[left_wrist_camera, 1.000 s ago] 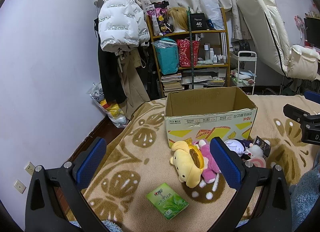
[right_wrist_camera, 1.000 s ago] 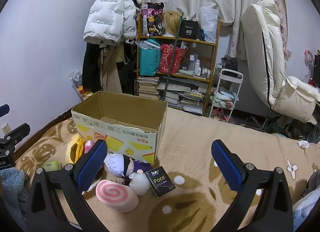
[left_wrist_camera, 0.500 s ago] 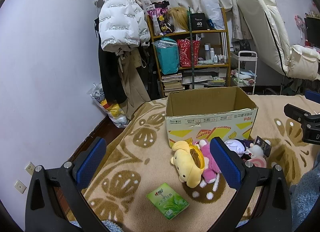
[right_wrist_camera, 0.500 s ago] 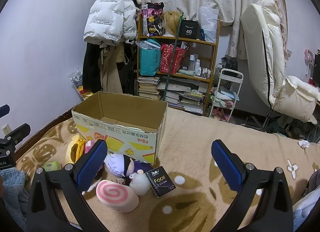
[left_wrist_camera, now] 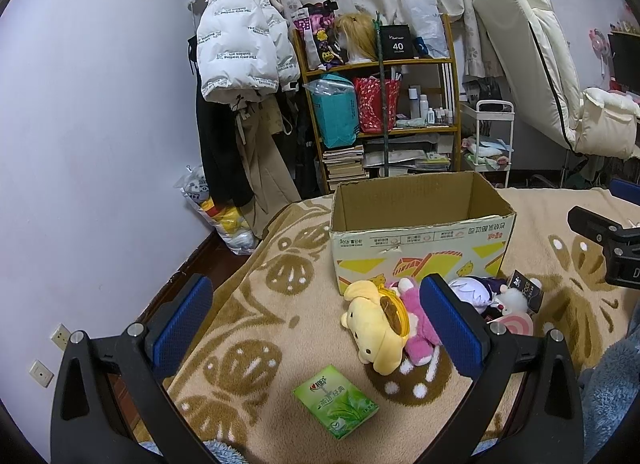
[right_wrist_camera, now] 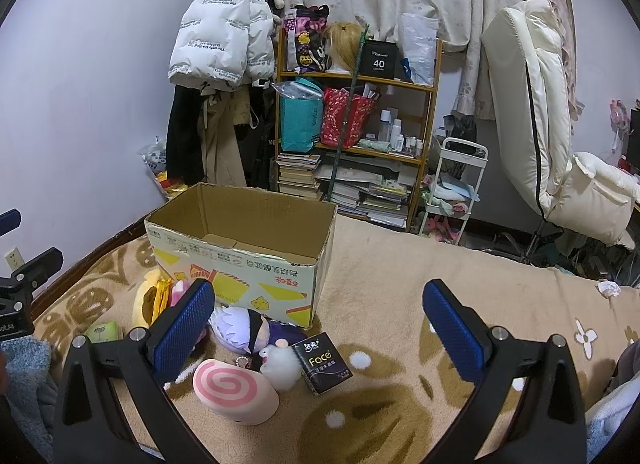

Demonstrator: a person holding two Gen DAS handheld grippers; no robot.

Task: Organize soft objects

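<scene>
An open, empty cardboard box [left_wrist_camera: 420,240] [right_wrist_camera: 240,252] stands on the patterned blanket. In front of it lie a yellow plush dog [left_wrist_camera: 378,324] [right_wrist_camera: 146,302], a pink plush [left_wrist_camera: 416,324], a white-haired doll [left_wrist_camera: 474,292] [right_wrist_camera: 244,326], a small white plush [right_wrist_camera: 282,362] and a pink swirl-roll cushion [right_wrist_camera: 234,390]. A green tissue pack [left_wrist_camera: 335,400] [right_wrist_camera: 102,332] and a black "Face" tissue pack [right_wrist_camera: 324,362] lie nearby. My left gripper [left_wrist_camera: 316,324] is open and empty, above the blanket near the yellow plush. My right gripper [right_wrist_camera: 316,328] is open and empty, above the doll and black pack.
The blanket [right_wrist_camera: 400,284] covers a bed. Behind it stand a wooden shelf [left_wrist_camera: 380,104] with bags and books, hanging coats [left_wrist_camera: 240,64], a white trolley [right_wrist_camera: 456,188] and a tilted cream mattress [right_wrist_camera: 532,104]. A blue fleece sleeve [left_wrist_camera: 608,392] shows at the lower right.
</scene>
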